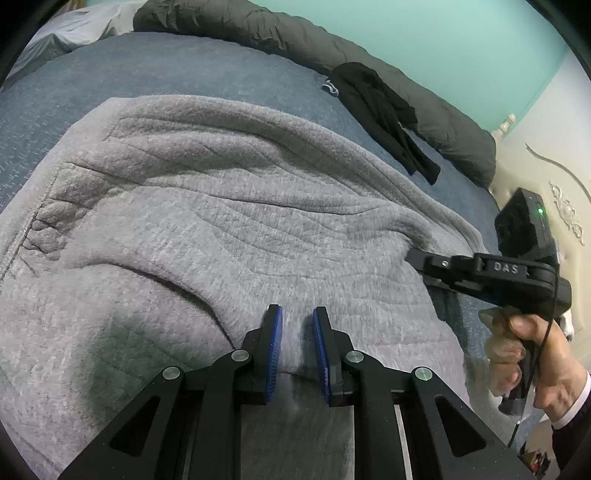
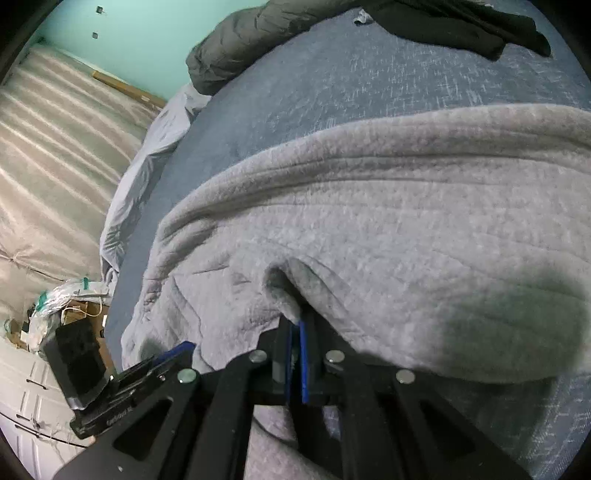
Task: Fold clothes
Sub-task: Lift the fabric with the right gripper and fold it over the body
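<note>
Garment: grey fleece garment point(image 1: 229, 206), spread wide and rumpled across blue bedcover point(image 1: 155, 70); long creases across the pile.
Left gripper point(image 1: 297, 328): over the near part of the garment, tilted downward; blue pads point(image 1: 275, 350) a small gap apart.
Left jaw state: narrowly parted, a raised ridge of grey fleece between the pads; contact of pads with cloth not determinable, view blurred at that spot.
Garment relative to left jaws: directly beneath and between the fingers, extending far ahead and to both sides.
Right gripper point(image 2: 295, 328): at the garment's near edge, tilted downward; seen from the left wrist view as a black body entering from the right, fingers buried in the fleece edge point(image 1: 424, 258).
Right jaw state: clamped shut on a pinched fold of the grey fleece; blue pads point(image 2: 304, 354) nearly touching, thin layer of cloth between; puckered hollow in the fabric just ahead of the tips.
Garment relative to right jaws: gripped at its edge, the bulk lying ahead and to the right on the bedcover.
Right hand point(image 1: 535, 347): wrapped round the right gripper's handle; dark sleeve with white cuff at the wrist.
Black garment point(image 1: 384, 110): on the bedcover, well apart from the grey one, beside dark quilt point(image 1: 258, 29) along the far edge.
Wall: turquoise wall point(image 1: 443, 33) behind the quilt.
</note>
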The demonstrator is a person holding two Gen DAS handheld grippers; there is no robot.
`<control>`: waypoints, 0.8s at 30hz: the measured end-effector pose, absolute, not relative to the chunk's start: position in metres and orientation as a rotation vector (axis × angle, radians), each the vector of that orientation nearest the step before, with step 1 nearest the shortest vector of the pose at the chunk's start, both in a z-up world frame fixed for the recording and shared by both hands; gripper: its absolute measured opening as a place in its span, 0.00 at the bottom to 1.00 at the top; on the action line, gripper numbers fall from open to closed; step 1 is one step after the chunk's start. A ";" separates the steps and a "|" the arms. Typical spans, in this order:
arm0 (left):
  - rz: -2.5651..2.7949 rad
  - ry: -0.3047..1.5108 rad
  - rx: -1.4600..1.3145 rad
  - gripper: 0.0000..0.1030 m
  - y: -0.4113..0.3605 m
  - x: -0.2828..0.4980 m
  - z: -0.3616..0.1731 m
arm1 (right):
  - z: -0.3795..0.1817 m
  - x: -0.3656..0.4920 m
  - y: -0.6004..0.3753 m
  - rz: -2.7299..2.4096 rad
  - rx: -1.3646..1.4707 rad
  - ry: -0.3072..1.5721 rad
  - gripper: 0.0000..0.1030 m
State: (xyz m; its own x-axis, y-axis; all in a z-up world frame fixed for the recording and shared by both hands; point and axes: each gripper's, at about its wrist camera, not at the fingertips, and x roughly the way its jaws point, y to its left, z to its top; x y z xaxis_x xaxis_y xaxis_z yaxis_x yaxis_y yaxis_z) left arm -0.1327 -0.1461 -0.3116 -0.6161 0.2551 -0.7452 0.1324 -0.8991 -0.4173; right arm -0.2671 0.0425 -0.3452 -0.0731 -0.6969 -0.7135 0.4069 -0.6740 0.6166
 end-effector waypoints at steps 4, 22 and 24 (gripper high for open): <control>2.670 -0.676 -1.346 0.18 -0.146 -0.132 -0.312 | -0.349 -0.265 0.048 -1.790 1.470 -0.348 0.05; 2.577 -0.506 -1.312 0.31 -0.107 -0.110 -0.268 | -0.289 -0.178 0.239 -1.998 1.539 -0.010 0.47; 2.541 -0.430 -1.348 0.38 -0.087 -0.105 -0.267 | -0.291 -0.163 0.248 -2.004 1.554 0.061 0.48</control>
